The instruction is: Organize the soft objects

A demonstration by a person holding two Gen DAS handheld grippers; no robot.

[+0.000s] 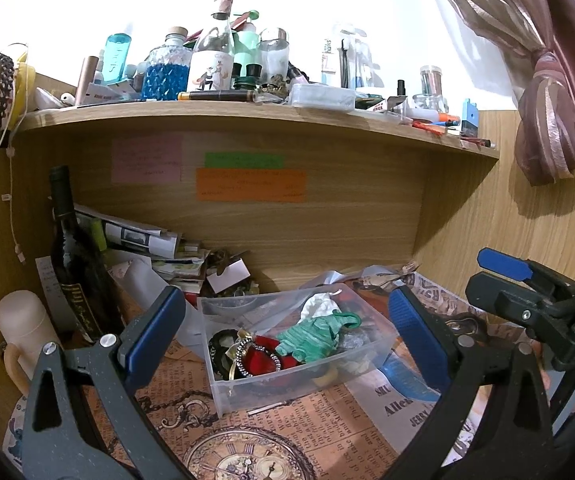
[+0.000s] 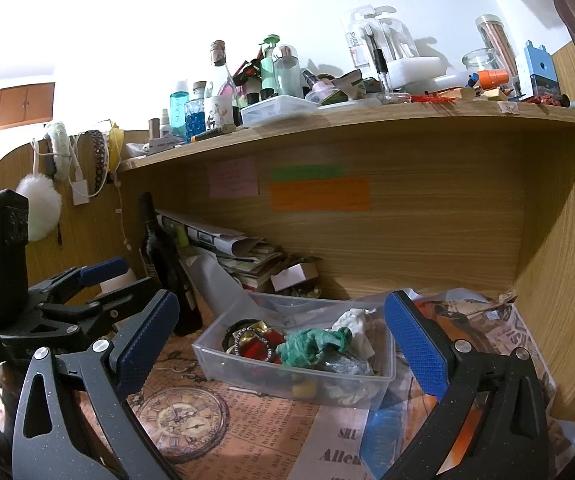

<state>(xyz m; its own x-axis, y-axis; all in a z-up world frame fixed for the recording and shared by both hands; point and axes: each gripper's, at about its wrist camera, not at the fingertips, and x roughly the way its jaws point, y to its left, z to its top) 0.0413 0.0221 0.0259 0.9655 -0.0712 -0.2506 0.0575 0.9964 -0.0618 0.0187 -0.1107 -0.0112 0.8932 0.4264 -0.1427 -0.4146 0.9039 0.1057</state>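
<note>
Hanging spread wide and empty, the left gripper point(image 1: 287, 320) frames the clear plastic bin point(image 1: 223, 384) at the centre of the left view, with bare printed paper point(image 1: 287, 420) before its near rim. The right gripper point(image 2: 283, 336), equally spread, frames the same bin from the other side. A crumpled green cloth point(image 1: 311, 336) lies in the bin, touching red fabric point(image 1: 259, 360) and a white rag point(image 1: 319, 304). A dark bottle point(image 1: 75, 264) stands mid-left; a blue comb point(image 1: 403, 380) pokes from beneath the bin's right corner.
</note>
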